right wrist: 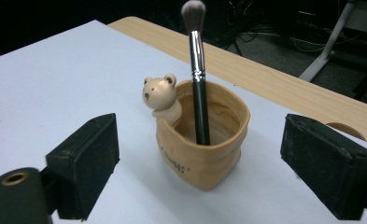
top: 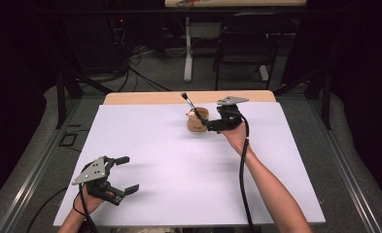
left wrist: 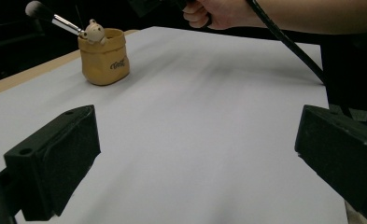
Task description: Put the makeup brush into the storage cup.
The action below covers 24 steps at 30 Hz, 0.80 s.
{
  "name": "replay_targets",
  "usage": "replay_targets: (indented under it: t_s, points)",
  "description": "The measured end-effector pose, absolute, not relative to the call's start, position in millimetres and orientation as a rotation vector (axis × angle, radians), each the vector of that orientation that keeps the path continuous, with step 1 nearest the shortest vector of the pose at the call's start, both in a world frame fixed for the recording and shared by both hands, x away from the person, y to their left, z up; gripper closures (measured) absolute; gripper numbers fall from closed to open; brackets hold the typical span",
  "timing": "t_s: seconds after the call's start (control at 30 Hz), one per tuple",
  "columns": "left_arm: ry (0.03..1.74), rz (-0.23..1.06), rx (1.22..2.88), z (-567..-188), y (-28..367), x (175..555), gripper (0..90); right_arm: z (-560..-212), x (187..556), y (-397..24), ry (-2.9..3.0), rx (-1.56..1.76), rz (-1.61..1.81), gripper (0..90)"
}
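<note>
Both tongs apart | brush [right wrist: 197,70] upright in cup [right wrist: 204,154] | just beyond right tongs [right wrist: 200,172]

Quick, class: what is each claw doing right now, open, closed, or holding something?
Left claw: open, holding nothing.
Right claw: open, holding nothing; the brush stands in the bear cup.

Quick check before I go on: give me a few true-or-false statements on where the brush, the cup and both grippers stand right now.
1. The makeup brush stands in the tan cup, bristles up. True.
2. The right gripper is clamped on the brush handle. False: its jaws are open, one on each side of the cup, touching nothing.
3. A small bear figure sits on the cup's rim. True.
4. The left gripper holds the cup. False: it is open and empty, near the table's front left corner, far from the cup.
5. The cup lies tipped on its side. False: it stands upright.
</note>
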<state>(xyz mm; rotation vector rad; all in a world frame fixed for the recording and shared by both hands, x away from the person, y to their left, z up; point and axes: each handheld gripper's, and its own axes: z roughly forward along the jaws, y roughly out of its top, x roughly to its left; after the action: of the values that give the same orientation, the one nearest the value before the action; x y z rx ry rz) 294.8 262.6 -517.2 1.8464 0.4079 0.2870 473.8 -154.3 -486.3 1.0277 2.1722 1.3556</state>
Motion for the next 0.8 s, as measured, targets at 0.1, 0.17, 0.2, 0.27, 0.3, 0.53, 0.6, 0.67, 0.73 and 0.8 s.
replay_targets:
  t_s: [0.1,0.17,0.2,0.27,0.3,0.53,0.6,0.67,0.73,0.8]
  points:
    - [0.410,0.284,1.846,-517.5,262.0,296.0,0.2,-483.7,466.9,-159.0,2.191,1.015,1.347,5.8]
    - [0.412,0.284,1.848,-518.0,261.4,297.5,0.2,-483.1,461.7,-162.8,2.202,1.019,1.358,4.7]
    - [0.412,0.280,1.848,-518.1,261.0,297.9,0.2,-483.2,458.9,-163.9,2.212,1.007,1.356,3.9]
    - [0.412,0.282,1.852,-518.4,260.5,297.9,0.2,-483.0,452.6,-166.2,2.222,0.994,1.349,3.7]
    - [0.409,0.278,1.849,-518.5,260.4,298.3,0.2,-482.9,449.9,-167.4,2.228,0.982,1.348,2.7]
    - [0.411,0.281,1.854,-518.3,259.5,298.1,0.2,-474.3,426.9,-172.2,2.255,0.918,1.357,1.0]
    - [0.412,0.282,1.853,-518.2,259.4,298.3,0.2,-472.1,419.9,-173.5,2.265,0.902,1.355,0.5]
    - [0.411,0.279,1.853,-518.1,259.0,297.8,0.2,-471.5,414.0,-175.0,2.267,0.893,1.364,0.2]
    - [0.407,0.281,1.856,-518.0,258.8,297.5,0.2,-471.4,408.4,-176.1,2.272,0.882,1.358,0.0]
    - [0.406,0.273,1.855,-518.1,258.8,298.0,0.2,-471.6,401.2,-178.4,2.278,0.871,1.356,0.0]
